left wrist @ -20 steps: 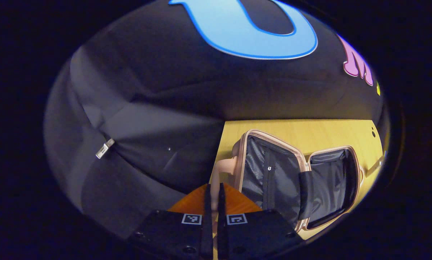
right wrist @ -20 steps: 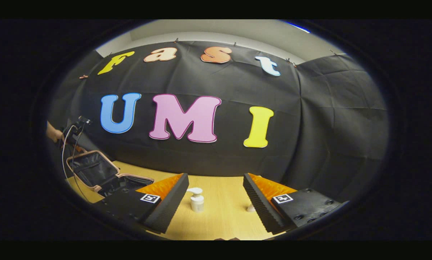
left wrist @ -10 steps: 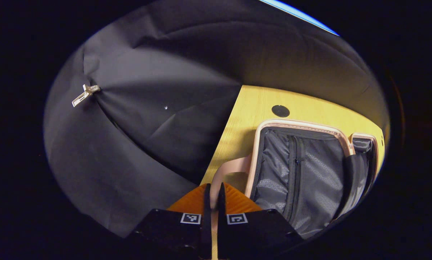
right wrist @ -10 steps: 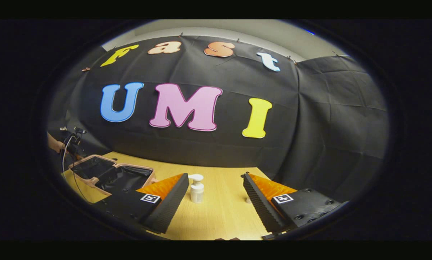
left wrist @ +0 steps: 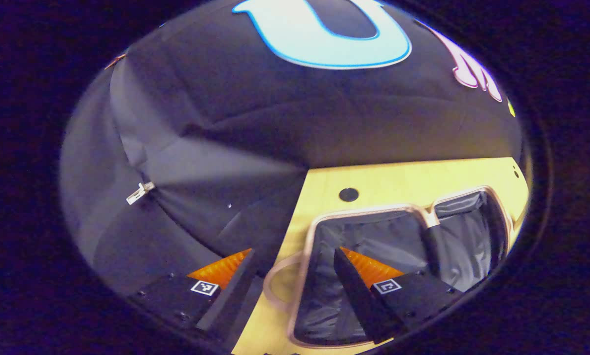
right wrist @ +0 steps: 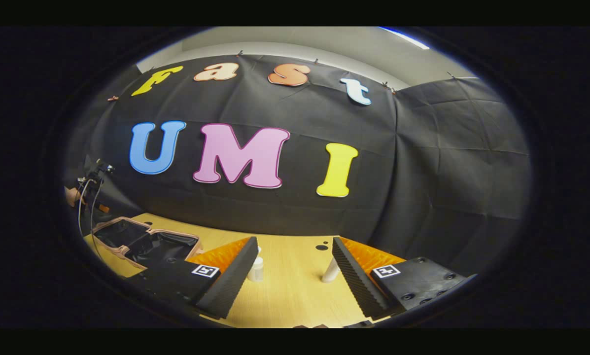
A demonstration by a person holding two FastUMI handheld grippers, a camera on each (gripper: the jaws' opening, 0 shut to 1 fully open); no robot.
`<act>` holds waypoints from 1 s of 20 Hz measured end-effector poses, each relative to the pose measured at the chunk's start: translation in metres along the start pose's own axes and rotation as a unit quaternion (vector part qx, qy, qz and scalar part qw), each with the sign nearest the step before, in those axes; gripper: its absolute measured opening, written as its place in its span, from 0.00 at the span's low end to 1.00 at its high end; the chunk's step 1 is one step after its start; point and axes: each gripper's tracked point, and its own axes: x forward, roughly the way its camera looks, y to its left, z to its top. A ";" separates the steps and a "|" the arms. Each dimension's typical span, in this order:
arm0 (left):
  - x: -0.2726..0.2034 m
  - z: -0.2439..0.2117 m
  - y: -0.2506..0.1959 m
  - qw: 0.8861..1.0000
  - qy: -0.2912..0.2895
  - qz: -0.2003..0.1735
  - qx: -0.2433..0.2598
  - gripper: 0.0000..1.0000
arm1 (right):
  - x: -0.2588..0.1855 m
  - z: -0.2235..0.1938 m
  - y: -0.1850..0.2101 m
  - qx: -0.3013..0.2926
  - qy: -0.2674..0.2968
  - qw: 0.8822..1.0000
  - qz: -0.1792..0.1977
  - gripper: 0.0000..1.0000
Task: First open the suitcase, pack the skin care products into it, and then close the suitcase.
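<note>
We see the left tongs (left wrist: 287,288) spread wide, holding nothing, above the open suitcase (left wrist: 398,256), which lies flat on the table (left wrist: 398,180) with its two halves side by side; its near edge is cut off. The right tongs (right wrist: 295,276) are also wide open and empty. A white bottle (right wrist: 256,268) is half hidden behind one finger, a white tube (right wrist: 330,270) stands just beside the other. The suitcase (right wrist: 144,242) lies off to their left.

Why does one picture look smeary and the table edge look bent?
Left gripper view: motion blur softens the open suitcase and the tongs. Right gripper view: sharper, yet the fisheye lens bows the table edge; two bottles stand small and dim.
</note>
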 end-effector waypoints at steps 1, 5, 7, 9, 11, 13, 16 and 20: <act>-0.016 0.015 -0.025 0.999 -0.032 -0.022 -0.005 0.98 | 0.000 -0.001 -0.005 -0.003 -0.001 1.000 0.001 0.96; -0.094 0.044 -0.148 0.987 -0.120 -0.092 -0.061 0.98 | 0.009 -0.009 -0.034 0.004 0.000 1.000 -0.003 0.96; -0.124 0.037 -0.217 0.980 -0.120 -0.117 -0.103 0.98 | 0.017 -0.022 -0.047 0.007 0.008 1.000 0.003 0.96; -0.144 0.024 -0.280 0.975 -0.126 -0.139 -0.122 0.98 | 0.027 -0.033 -0.063 0.003 0.011 1.000 0.007 0.96; -0.167 0.009 -0.326 0.975 -0.131 -0.140 -0.109 0.98 | 0.036 -0.048 -0.077 0.013 0.019 1.000 0.014 0.96; -0.185 -0.001 -0.366 0.974 -0.133 -0.151 -0.104 0.98 | 0.046 -0.066 -0.090 0.022 0.036 0.999 0.024 0.97; -0.192 -0.011 -0.432 0.969 -0.136 -0.173 -0.113 0.98 | 0.057 -0.088 -0.113 0.023 0.048 0.998 0.033 0.94; -0.193 -0.035 -0.521 0.967 -0.133 -0.207 -0.064 0.97 | 0.067 -0.116 -0.135 0.017 0.069 0.996 0.045 0.97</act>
